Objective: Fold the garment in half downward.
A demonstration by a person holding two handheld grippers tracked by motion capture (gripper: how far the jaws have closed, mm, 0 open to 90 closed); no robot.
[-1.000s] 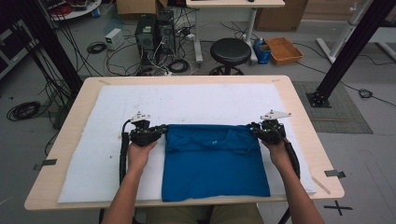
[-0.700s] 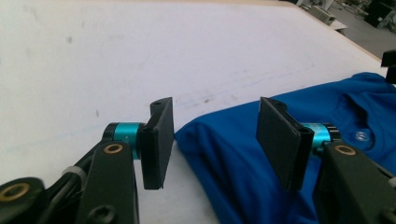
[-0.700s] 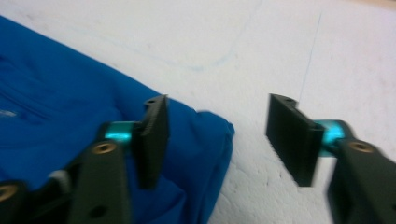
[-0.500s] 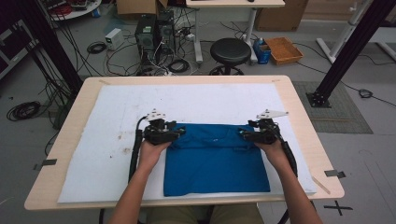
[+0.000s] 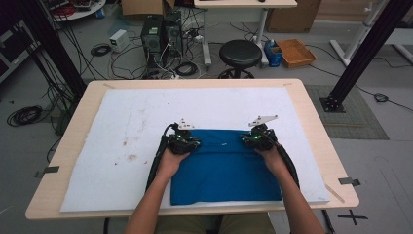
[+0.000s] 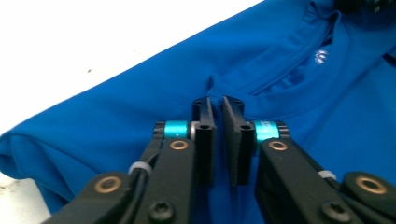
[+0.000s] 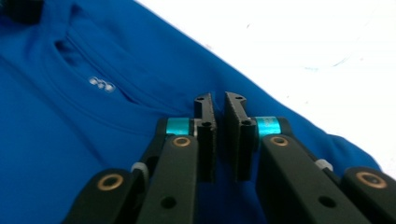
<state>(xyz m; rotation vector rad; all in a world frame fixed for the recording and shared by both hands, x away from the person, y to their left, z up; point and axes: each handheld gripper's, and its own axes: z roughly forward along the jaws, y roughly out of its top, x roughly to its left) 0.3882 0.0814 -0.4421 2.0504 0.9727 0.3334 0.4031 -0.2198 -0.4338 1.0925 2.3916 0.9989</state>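
On the white mat (image 5: pixel 122 146), the blue shirt's (image 5: pixel 224 170) folded top edge has just been clamped by both grippers: left gripper (image 5: pixel 184 141), right gripper (image 5: pixel 257 139), for folding.

left black two-jaw gripper (image 5: pixel 187 140): jaws have just been closing, now standing nearly together | right black two-jaw gripper (image 5: pixel 254 138): same, jaws nearly together | both bare forearms reaching in from the near edge, hands level, grippers pointing far.

Both grippers, left (image 5: pixel 183 141) and right (image 5: pixel 257 138), moved inward along the blue shirt's (image 5: pixel 225 170) far edge; jaws just closed, pinching fabric.
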